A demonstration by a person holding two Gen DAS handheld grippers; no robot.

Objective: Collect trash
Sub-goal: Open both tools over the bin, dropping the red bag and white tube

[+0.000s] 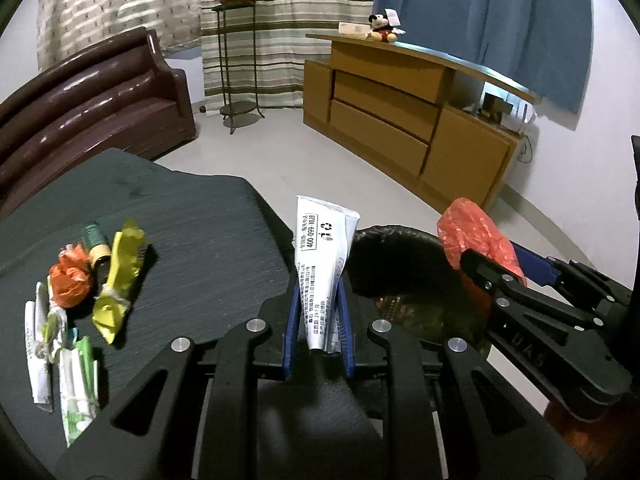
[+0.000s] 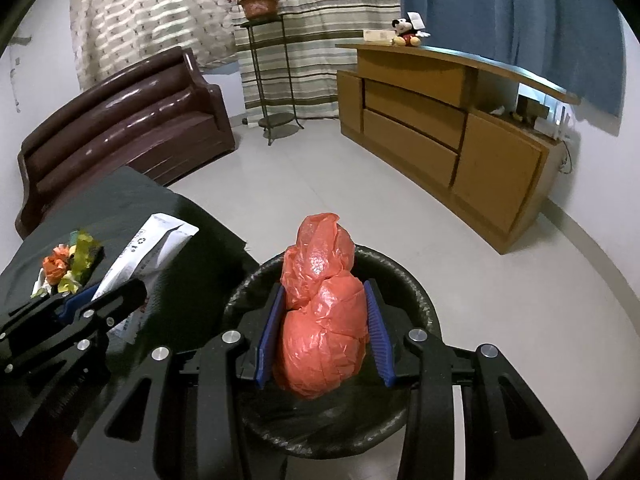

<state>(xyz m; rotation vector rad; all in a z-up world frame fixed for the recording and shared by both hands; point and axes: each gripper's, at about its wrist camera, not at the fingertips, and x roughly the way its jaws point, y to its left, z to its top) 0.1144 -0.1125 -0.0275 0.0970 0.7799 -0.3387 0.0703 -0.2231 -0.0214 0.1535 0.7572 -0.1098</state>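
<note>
Over the black-lined bin (image 2: 332, 432), right gripper (image 2: 325, 332) clamps a crumpled red plastic bag (image 2: 320, 320); left gripper (image 1: 319, 320), clenched on a white printed wrapper (image 1: 322, 256), sits at the dark table's (image 1: 192, 240) bin-side edge. Best release red bag first, centred over the opening, then bring wrapper across. More scraps (image 1: 80, 292) wait near the table's left edge.

We can read print on the white wrapper (image 1: 324, 256) pinched upright in the left gripper (image 1: 318, 320): the boxed number "400-099-1028" runs sideways, with a recycling mark beside it. The dense rows of small characters below it are too fine for us to read. On the right gripper's (image 1: 490, 270) black arm we make out embossed letters, perhaps "UAS".
</note>
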